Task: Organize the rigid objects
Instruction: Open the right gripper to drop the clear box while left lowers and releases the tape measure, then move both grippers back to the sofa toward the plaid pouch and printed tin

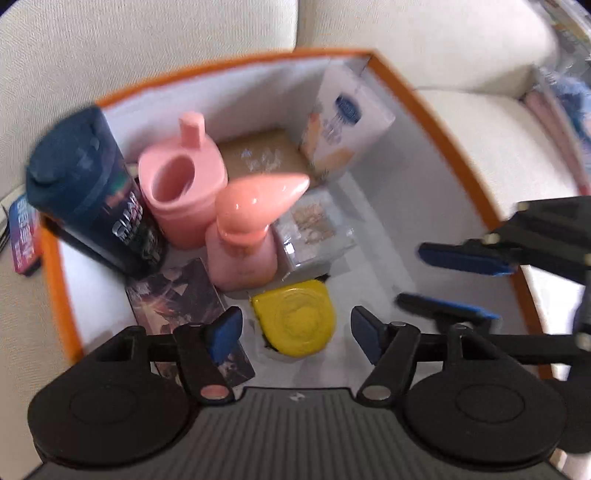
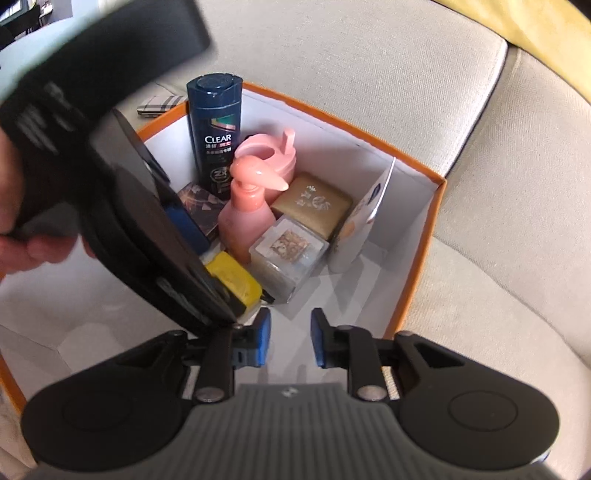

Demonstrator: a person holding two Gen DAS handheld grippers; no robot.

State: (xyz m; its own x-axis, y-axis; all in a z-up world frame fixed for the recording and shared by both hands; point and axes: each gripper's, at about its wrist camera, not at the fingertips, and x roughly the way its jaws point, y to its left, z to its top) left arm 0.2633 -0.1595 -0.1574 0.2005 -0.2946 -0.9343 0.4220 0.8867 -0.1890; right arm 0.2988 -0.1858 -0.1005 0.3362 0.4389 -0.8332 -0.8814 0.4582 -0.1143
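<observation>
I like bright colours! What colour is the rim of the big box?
Orange, around the box rim; the right wrist view shows it best.

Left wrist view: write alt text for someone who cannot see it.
The open left gripper hovers above a yellow tape measure inside an orange-rimmed white box on a beige sofa. The box also holds a dark blue shampoo bottle, a pink pump bottle, a pink cup and small boxes. The open right gripper reaches in from the right.

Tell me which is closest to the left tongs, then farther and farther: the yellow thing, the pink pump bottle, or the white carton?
From the left tongs, in the left wrist view:
1. Yellow tape measure, right between the fingers.
2. Pink pump bottle, mid-box.
3. White carton, far corner.
</observation>
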